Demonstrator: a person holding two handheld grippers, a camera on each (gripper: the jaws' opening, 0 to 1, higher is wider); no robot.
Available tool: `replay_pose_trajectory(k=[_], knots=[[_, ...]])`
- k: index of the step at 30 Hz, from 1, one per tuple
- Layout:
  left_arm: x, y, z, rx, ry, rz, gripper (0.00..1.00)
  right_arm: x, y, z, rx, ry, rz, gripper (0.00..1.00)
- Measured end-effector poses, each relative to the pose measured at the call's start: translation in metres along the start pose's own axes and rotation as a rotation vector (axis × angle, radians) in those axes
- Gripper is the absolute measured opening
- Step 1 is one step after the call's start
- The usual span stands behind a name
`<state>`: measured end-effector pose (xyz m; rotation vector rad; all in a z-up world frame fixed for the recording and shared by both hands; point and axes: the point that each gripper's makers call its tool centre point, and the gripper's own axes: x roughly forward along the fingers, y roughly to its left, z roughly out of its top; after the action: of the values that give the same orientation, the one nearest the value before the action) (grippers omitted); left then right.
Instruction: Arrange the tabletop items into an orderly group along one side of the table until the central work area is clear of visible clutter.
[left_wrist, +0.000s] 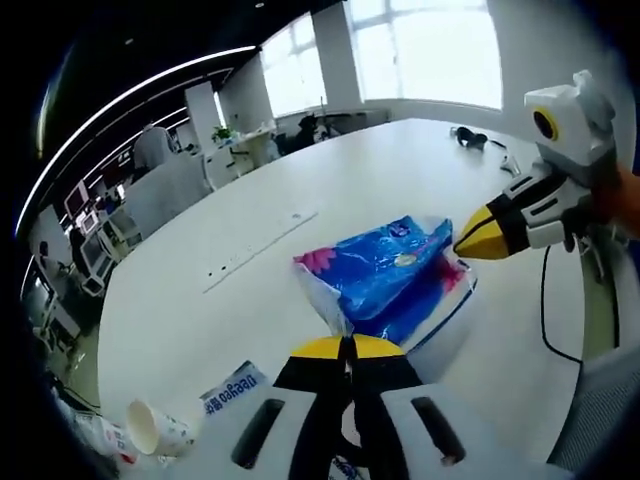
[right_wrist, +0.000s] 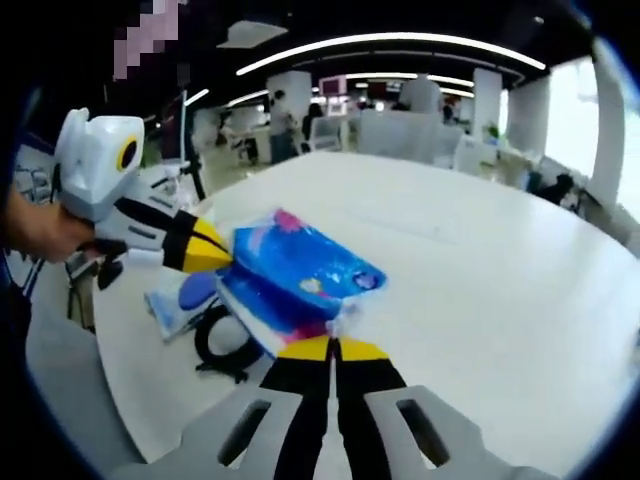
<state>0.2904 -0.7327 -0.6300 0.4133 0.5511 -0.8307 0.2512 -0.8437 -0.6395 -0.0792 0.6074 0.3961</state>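
Observation:
A blue plastic pack with pink and white print lies on the white table. My left gripper is shut on its near crinkled corner. My right gripper comes in from the right with its yellow tips closed on the pack's far end. In the right gripper view the same pack stretches between my right gripper, shut on its near edge, and the left gripper pinching its other end, held by a hand.
A paper cup lies on its side near a small blue-and-white packet at the table's edge. A black cable coils beside a pale blue pouch. Dark items sit far off. Office desks stand beyond.

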Motion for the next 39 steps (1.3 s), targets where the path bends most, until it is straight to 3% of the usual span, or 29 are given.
replay_pose_trajectory(k=[11,16,18,21,39], knots=[[0.009,0.0,0.001,0.013,0.0,-0.014,0.0,0.005,-0.011,0.004,0.031,-0.025,-0.037,0.0],[0.018,-0.002,-0.001,0.018,0.012,-0.021,0.0,0.01,-0.016,-0.003,0.04,-0.023,-0.054,0.0],[0.021,-0.003,0.0,0.016,0.011,-0.024,0.0,0.011,-0.02,-0.005,0.065,-0.027,-0.061,0.0],[0.027,-0.004,0.0,0.017,0.013,-0.029,0.0,0.013,-0.027,-0.004,0.174,-0.061,-0.076,0.0],[0.063,-0.017,-0.006,0.0,0.035,-0.068,0.0,0.024,-0.055,-0.023,0.208,-0.052,-0.135,0.0]])
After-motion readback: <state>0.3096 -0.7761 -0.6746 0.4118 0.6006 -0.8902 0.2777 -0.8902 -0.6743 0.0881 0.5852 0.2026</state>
